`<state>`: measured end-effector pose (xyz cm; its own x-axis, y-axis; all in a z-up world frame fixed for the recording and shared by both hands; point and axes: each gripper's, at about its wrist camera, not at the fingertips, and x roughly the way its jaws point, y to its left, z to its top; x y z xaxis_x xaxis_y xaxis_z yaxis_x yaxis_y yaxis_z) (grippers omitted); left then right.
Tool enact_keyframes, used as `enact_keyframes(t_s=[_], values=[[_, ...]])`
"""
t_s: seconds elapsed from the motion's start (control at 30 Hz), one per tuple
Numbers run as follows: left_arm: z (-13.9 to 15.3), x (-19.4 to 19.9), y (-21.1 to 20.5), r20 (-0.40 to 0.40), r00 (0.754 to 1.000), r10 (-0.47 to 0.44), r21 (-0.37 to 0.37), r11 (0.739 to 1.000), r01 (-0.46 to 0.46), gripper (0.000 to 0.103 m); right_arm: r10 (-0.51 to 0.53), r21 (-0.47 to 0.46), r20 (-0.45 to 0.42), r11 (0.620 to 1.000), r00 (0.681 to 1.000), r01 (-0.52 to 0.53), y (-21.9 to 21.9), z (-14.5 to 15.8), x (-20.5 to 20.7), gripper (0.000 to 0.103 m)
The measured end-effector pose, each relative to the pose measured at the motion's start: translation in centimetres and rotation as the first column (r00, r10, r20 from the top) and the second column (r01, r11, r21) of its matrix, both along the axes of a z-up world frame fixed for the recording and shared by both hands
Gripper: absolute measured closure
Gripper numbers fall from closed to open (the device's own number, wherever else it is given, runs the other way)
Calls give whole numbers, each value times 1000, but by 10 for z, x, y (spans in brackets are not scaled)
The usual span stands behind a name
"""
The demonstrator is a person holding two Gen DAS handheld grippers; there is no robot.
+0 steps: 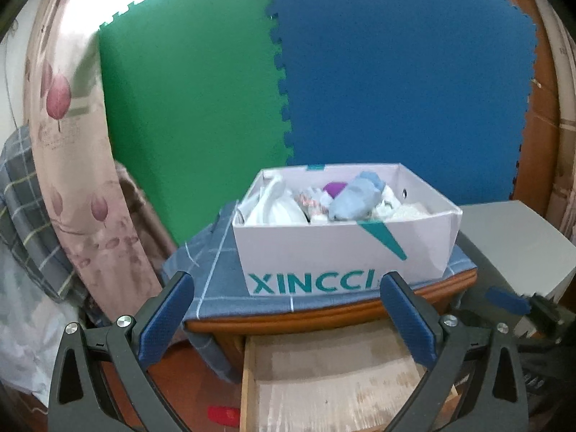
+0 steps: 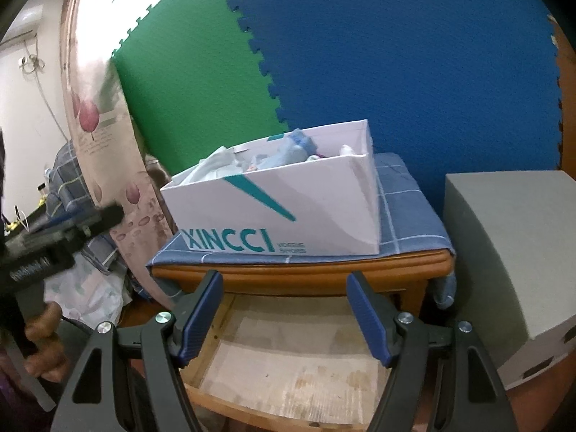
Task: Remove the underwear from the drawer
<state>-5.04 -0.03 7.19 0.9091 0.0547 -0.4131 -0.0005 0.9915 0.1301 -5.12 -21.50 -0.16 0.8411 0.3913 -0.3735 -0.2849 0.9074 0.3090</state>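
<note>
A wooden drawer stands pulled open under a nightstand; its bare paper-lined bottom shows in both views and no clothing is visible in it. A white XINCCI shoebox on top of the nightstand holds folded underwear and socks, also seen in the right wrist view. My left gripper is open and empty above the drawer's front. My right gripper is open and empty over the drawer.
A blue checked cloth covers the nightstand top. A grey box stands to the right. A flowered curtain hangs at left. Green and blue foam mats line the wall behind.
</note>
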Motion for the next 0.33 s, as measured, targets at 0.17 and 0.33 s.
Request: enact_keyframes(t_s=[0.17,0.33], values=[[-14,9,-1,-77,997,22,31,999,-20,0,-63,127,-62,989,996,70,-62,18,11,30],[-28,24,6,-190,981,30,19,999,-27,0,-179,60,-257,978,950,200,-144,20,65,30]])
